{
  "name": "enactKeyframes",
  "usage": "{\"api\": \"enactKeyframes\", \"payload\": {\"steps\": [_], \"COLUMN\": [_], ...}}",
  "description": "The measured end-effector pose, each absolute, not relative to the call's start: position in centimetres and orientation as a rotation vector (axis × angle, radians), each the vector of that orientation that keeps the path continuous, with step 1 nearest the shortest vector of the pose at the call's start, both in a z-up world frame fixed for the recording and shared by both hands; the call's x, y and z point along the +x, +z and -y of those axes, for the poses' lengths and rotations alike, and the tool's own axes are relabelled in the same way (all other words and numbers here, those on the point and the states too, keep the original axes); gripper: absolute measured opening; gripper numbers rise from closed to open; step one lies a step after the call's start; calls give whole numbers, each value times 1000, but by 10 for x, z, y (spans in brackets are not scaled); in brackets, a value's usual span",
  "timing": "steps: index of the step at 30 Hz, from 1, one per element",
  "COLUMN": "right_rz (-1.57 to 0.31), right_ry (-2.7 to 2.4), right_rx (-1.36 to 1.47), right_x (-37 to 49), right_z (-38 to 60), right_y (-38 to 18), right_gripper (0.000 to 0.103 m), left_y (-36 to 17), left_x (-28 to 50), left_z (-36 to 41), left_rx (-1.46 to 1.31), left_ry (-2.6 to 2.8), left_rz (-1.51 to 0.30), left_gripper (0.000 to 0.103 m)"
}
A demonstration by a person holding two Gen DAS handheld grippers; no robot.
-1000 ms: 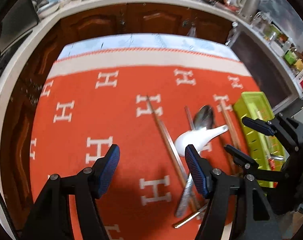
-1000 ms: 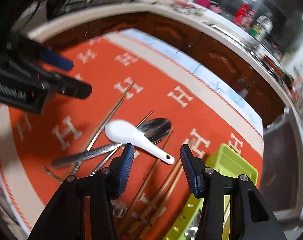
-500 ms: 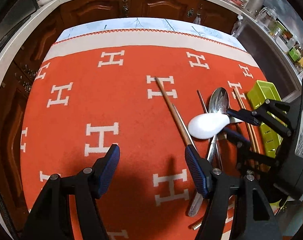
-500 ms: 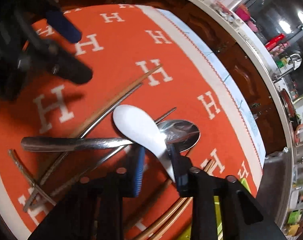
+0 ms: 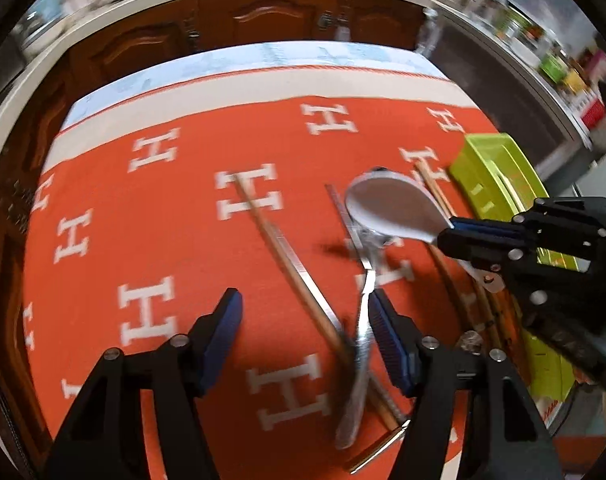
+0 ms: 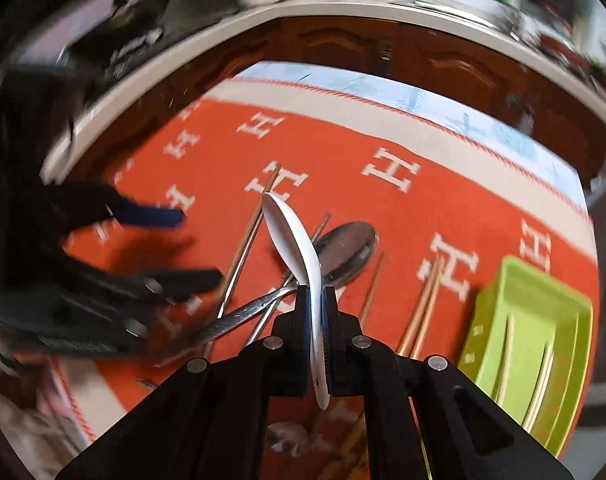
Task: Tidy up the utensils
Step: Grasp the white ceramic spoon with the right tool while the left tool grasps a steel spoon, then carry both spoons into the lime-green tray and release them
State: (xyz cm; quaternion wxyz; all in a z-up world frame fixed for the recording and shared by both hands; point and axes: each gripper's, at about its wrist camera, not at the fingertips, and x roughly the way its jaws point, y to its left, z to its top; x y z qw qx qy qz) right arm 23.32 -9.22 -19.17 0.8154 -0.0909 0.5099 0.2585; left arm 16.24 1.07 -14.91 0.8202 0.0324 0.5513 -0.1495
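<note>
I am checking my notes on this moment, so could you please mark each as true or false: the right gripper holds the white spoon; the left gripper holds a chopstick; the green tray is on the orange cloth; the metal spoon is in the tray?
1. The right gripper holds the white spoon. True: its jaws have just closed on the handle.
2. The left gripper holds a chopstick. False: its jaws stand open over the cloth, gripping nothing.
3. The green tray is on the orange cloth. True.
4. The metal spoon is in the tray. False: it lies on the cloth among the chopsticks.
</note>
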Motion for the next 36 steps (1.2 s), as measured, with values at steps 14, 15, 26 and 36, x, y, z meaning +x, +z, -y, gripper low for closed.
{"api": "enactKeyframes", "payload": {"steps": [14,15,26,36], "right_rz": [-1115,-1113,-1054,-1034], "right_ry": [413,409,422,402], "right_rx": [156,165,293,368], "right_x": [178,175,152,128], "right_z": [170,172,190,211], "right_y": [-191,-191,-172,-160], "right_gripper": [5,5,5,5], "left_y": [-176,-176,-160,-129], "left_x": [169,167,145,117], "left_z": [38,40,22,18], "left_rx": [168,182,58,1], "left_ry": [-475,-475,-370,-389], "left_rz": [-1270,-1270,-1276,-1230], "left_gripper": [17,16,7,7]}}
